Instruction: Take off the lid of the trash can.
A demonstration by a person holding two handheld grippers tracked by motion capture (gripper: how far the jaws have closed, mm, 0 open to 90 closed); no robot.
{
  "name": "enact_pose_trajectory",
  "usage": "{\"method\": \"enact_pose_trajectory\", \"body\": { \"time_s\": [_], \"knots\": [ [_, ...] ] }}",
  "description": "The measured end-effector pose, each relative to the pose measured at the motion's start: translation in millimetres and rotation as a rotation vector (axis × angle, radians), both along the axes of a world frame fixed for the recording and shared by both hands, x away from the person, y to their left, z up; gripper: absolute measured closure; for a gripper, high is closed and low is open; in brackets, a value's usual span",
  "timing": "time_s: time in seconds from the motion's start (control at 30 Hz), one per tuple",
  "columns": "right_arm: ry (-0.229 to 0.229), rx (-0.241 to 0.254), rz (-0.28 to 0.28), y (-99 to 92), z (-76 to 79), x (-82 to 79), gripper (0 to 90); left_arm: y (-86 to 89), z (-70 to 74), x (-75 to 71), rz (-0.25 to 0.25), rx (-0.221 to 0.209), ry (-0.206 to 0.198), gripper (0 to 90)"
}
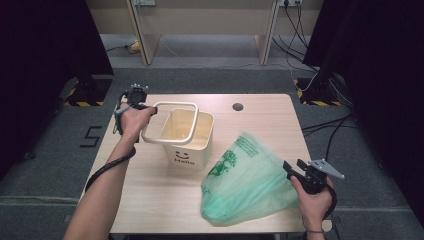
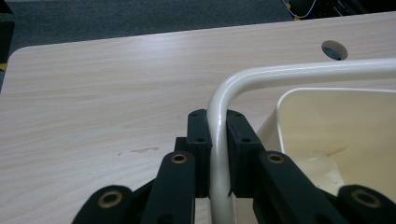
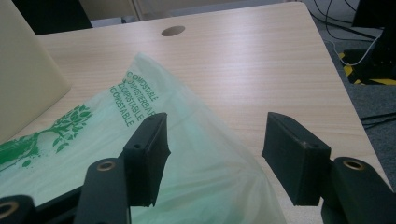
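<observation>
A cream bin marked "Hello" stands mid-table, and its loose cream rim ring is tilted up above its left side. My left gripper is shut on the ring's left bar; in the left gripper view the pads clamp the bar beside the bin's open mouth. A green compostable bag lies slumped on the table right of the bin. My right gripper stands open at the bag's right edge, with the bag film lying between and under the jaws, untouched by the pads.
The wooden table has a round cable hole at the back. Dark curtains flank both sides. Desk legs and cables sit on the floor behind, and hazard-striped bases stand by the table's back corners.
</observation>
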State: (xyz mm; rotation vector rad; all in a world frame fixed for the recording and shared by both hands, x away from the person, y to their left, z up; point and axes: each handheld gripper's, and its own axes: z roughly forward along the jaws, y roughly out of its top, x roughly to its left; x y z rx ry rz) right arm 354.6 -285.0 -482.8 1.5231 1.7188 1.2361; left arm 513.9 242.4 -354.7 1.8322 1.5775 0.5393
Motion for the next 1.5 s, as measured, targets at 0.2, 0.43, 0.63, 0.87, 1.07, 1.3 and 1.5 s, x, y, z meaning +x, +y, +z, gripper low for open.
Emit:
{"method": "enact_pose_trajectory", "body": {
  "time_s": [0.2,0.43,0.63,0.87,1.07,1.3,1.5],
  "knots": [
    [-0.002,0.004,-0.002,-0.6,0.2,-0.4,40.2,5.9,1.6,-1.4,0.006,-0.002,-0.003,80.9],
    [-0.003,0.003,-0.003,-0.6,0.3,-0.5,40.3,14.7,2.0,-3.5,0.018,-0.002,-0.005,80.8],
    [-0.001,0.003,-0.002,-0.2,0.3,-0.4,40.3,20.5,5.0,-5.6,0.023,-0.004,-0.012,80.8],
    [0.003,0.009,-0.005,0.0,0.3,-0.7,40.3,26.3,4.2,-7.2,0.032,-0.002,-0.01,80.9],
    [0.002,0.007,-0.004,0.2,0.3,-0.7,40.3,31.8,2.5,-9.1,0.039,0.0,-0.006,80.9],
    [0.003,0.008,-0.005,0.2,0.2,-0.7,40.3,37.0,2.3,-11.2,0.046,-0.001,-0.009,80.9],
    [0.001,0.004,-0.004,-0.3,0.3,-0.8,40.3,41.3,1.8,-11.9,0.053,-0.004,-0.008,80.9]
  ]
}}
